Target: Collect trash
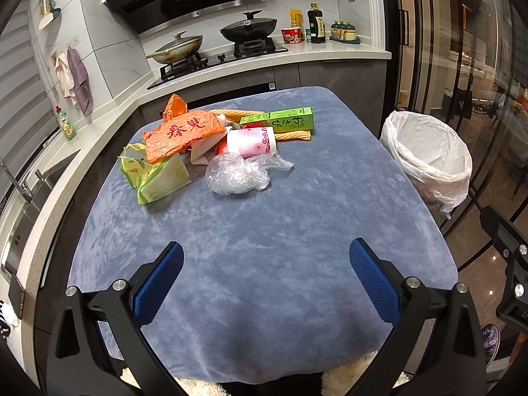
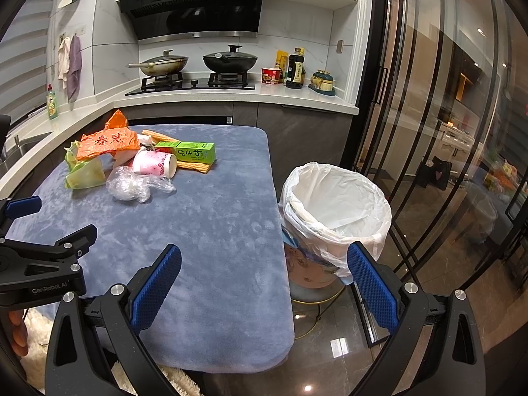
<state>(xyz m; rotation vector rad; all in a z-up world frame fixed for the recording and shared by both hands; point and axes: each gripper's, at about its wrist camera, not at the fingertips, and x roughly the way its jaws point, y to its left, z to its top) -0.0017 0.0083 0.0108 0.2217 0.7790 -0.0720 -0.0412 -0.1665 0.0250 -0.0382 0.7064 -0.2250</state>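
Note:
A heap of trash lies at the far left of the blue-covered table (image 1: 264, 231): an orange plastic bag (image 1: 183, 133), a yellow-green wrapper (image 1: 158, 176), a crumpled clear bag (image 1: 236, 175), a pink flowered paper cup (image 1: 252, 142) on its side and a green box (image 1: 279, 120). The same heap appears in the right wrist view, with the cup (image 2: 155, 163) and the box (image 2: 186, 151). A bin lined with a white bag (image 2: 333, 211) stands off the table's right edge. My left gripper (image 1: 265, 275) is open above the near table, holding nothing. My right gripper (image 2: 264, 279) is open over the table's right edge, holding nothing.
A kitchen counter (image 1: 297, 57) with a gas hob, two lidded pans (image 1: 247, 28) and bottles runs behind the table. A sink (image 1: 29, 198) sits along the left. Glass sliding doors (image 2: 429, 132) stand at the right. The left gripper's body (image 2: 43, 260) shows in the right wrist view.

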